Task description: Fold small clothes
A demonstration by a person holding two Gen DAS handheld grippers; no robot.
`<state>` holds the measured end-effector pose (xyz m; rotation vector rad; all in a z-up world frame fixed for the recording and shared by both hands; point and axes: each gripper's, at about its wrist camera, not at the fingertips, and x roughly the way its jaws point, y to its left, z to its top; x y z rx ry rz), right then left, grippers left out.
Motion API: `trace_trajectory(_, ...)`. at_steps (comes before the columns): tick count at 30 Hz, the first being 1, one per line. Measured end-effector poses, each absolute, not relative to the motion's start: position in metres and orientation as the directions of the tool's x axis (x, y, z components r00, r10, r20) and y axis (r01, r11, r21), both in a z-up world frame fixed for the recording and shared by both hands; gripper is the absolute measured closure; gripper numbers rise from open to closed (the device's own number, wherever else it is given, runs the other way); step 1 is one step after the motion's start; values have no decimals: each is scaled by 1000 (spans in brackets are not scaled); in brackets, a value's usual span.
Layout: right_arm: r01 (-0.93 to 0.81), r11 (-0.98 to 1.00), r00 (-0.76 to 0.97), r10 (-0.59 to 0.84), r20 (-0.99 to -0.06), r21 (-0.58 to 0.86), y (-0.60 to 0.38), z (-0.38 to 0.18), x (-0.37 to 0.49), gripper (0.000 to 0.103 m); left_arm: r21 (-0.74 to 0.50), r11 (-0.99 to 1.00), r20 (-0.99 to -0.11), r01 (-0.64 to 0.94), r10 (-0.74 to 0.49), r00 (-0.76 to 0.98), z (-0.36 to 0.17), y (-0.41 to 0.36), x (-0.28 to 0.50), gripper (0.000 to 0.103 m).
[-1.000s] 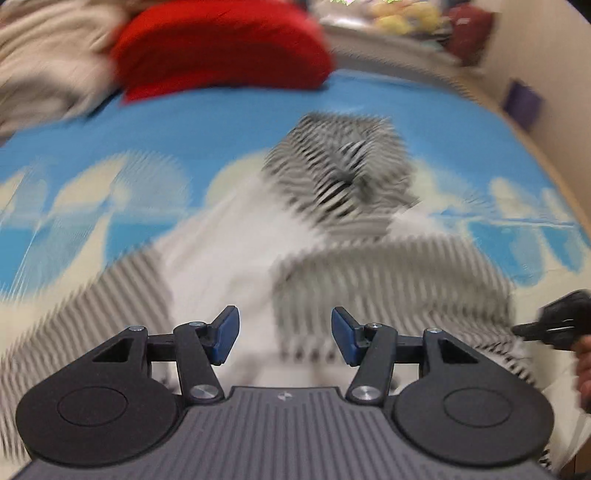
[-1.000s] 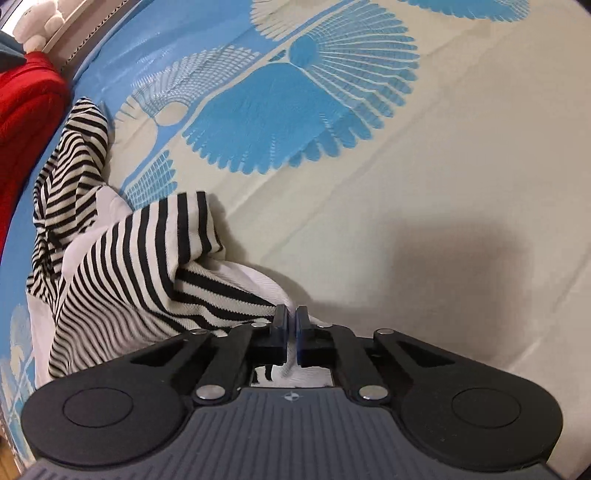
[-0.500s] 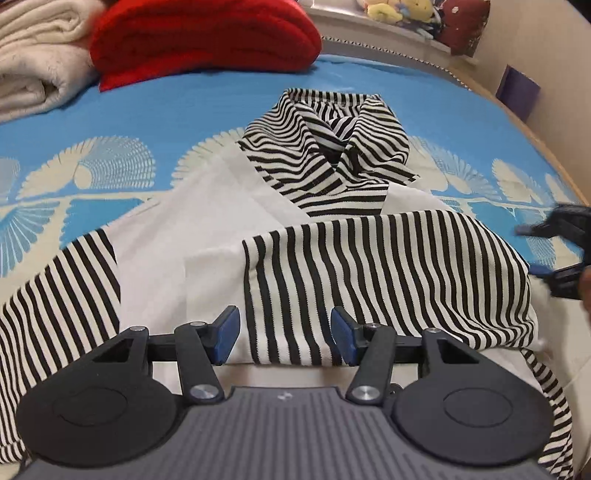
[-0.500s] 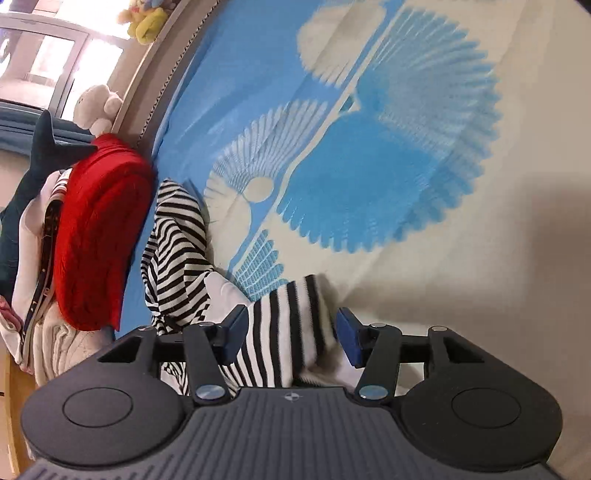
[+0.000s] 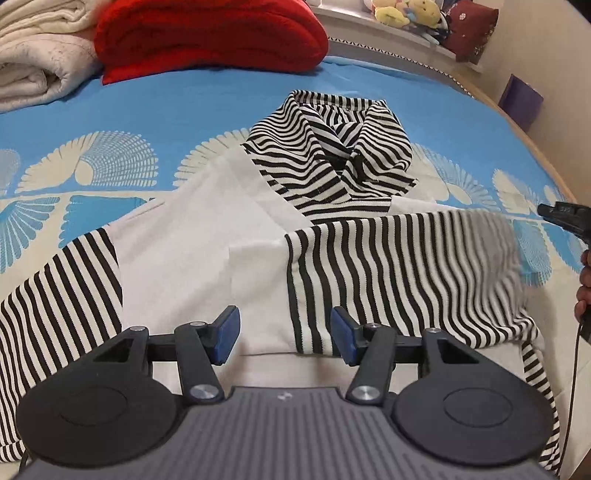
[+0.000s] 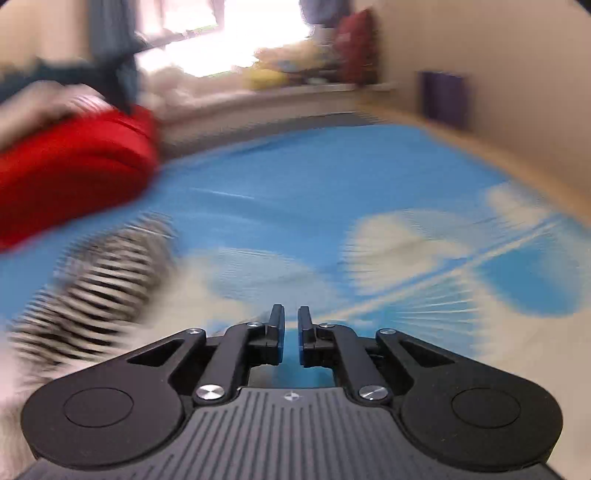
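Observation:
A small white top with black-and-white striped sleeves and hood [image 5: 207,236] lies on the bed. Its right sleeve [image 5: 399,273] is folded across the body; the left sleeve [image 5: 55,295] lies spread out. The hood [image 5: 332,162] lies at the far end. My left gripper [image 5: 283,332] is open and empty, just above the top's near edge. My right gripper [image 6: 291,332] is nearly shut with nothing between its fingers, raised over the bed; its view is blurred and shows the striped hood [image 6: 103,280] at left. The right gripper's body [image 5: 565,218] shows at the left view's right edge.
The bed has a blue and cream fan-pattern sheet [image 5: 110,173]. A red folded blanket [image 5: 207,37] and a cream blanket [image 5: 33,59] lie at the head. Soft toys [image 5: 406,14] sit on a ledge behind. A purple box [image 5: 521,99] stands by the wall at right.
The right gripper let go of the striped sleeve, lifted away to the right and has closed almost fully. The sleeve now lies across the body. The left gripper stayed open in place.

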<state>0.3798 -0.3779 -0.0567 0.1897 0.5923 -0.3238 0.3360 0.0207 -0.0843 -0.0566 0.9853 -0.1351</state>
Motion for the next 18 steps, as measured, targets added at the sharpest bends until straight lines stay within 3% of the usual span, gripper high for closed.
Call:
trace_trajectory(3, 323, 911, 821, -136, -554, 255, -385, -43, 368, 91, -104, 991, -828, 88, -135, 545, -86, 21, 336, 43)
trace_trajectory(5, 184, 933, 845, 12, -535, 310, -375, -38, 357, 91, -103, 991, -830, 84, -132, 541, -88, 23, 336, 43)
trace_trajectory(6, 93, 945, 822, 105, -560, 314, -367, -42, 356, 85, -99, 992, -830, 79, -126, 544, -88, 24, 337, 43)
trace_trajectory(8, -39, 966, 655, 218, -724, 256, -349, -69, 358, 78, -94, 993, -826, 67, -116, 552, -86, 29, 337, 43)
trace_trajectory(10, -31, 999, 439, 54, -897, 44, -338, -118, 355, 78, -99, 994, -819, 38, -104, 564, -82, 38, 336, 43)
trace_trajectory(12, -22, 997, 488, 78, -869, 77, -343, -117, 343, 76, -107, 994, -820, 3, -90, 565, -78, 50, 335, 43)
trace_trajectory(14, -11, 973, 540, 199, -818, 230, -354, -111, 333, 76, -112, 993, -820, -28, -76, 568, -74, 63, 331, 43)
trace_trajectory(16, -9, 986, 478, 151, -865, 167, -354, -127, 328, 78, -106, 993, -817, -46, -61, 574, -69, 73, 328, 43)
trace_trajectory(17, -10, 993, 500, 106, -860, 116, -349, -126, 326, 85, -98, 993, -815, -65, -43, 578, -67, 79, 326, 43)
trace_trajectory(18, 9, 995, 493, 80, -867, 98, -344, -120, 325, 84, -95, 991, -811, -94, -23, 584, -63, 87, 323, 43)
